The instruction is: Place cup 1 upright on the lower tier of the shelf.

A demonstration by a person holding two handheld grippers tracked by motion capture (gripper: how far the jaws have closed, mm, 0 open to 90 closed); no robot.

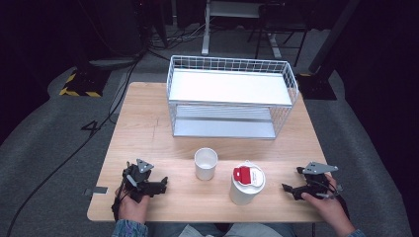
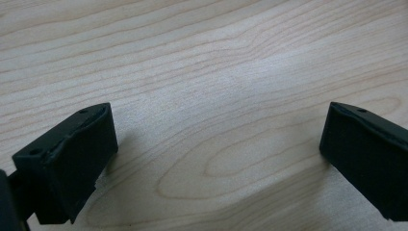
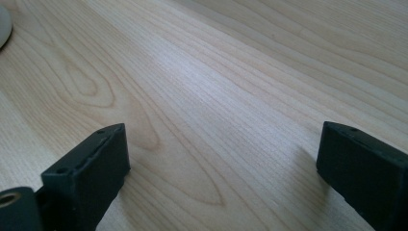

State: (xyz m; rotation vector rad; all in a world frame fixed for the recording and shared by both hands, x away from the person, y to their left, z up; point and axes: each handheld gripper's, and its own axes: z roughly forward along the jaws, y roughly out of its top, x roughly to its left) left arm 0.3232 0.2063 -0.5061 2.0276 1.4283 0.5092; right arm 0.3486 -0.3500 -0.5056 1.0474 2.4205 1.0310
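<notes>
On the wooden table (image 1: 148,123) near its front edge stand a small white cup (image 1: 205,163) with nothing in it and, to its right, a taller white container with a red-and-white lid (image 1: 247,182). My left gripper (image 1: 160,185) rests low at the front left, a hand around it, its jaws wide open over bare wood (image 2: 216,144). At the front right my right gripper (image 1: 289,190) points left toward the lidded container, jaws open, with bare wood (image 3: 221,144) between them. A white rounded edge (image 3: 4,24) sits at the top left of the right gripper view.
A white wire basket rack (image 1: 230,96) with two shelves stands at the back of the table. Beyond it the floor holds cables, a desk frame (image 1: 207,29) and a stand with yellow-black tape (image 1: 79,84).
</notes>
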